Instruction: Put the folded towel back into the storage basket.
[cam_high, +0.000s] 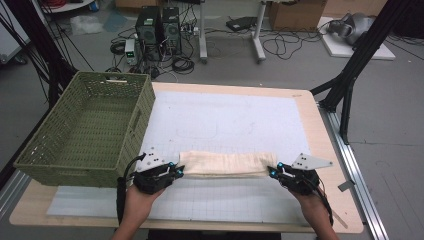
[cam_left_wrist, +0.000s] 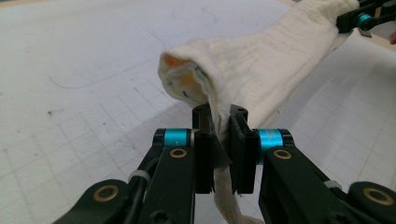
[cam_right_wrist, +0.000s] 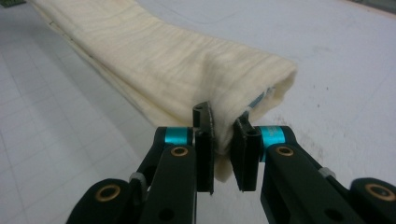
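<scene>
A cream cloth (cam_high: 227, 164) lies on a white gridded mat (cam_high: 225, 120) beside an olive-green woven basket (cam_high: 87, 130).

One folded cloth (cam_high: 227, 164), one green basket (cam_high: 85, 131), two grippers, left (cam_high: 176, 171) and right (cam_high: 274, 172).

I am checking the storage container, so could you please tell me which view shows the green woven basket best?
The high view: the green woven basket stands whole at the table's left, its open inside visible, beside the folded cream cloth. The right gripper view catches what may be a green sliver of it at its top left corner.
</scene>
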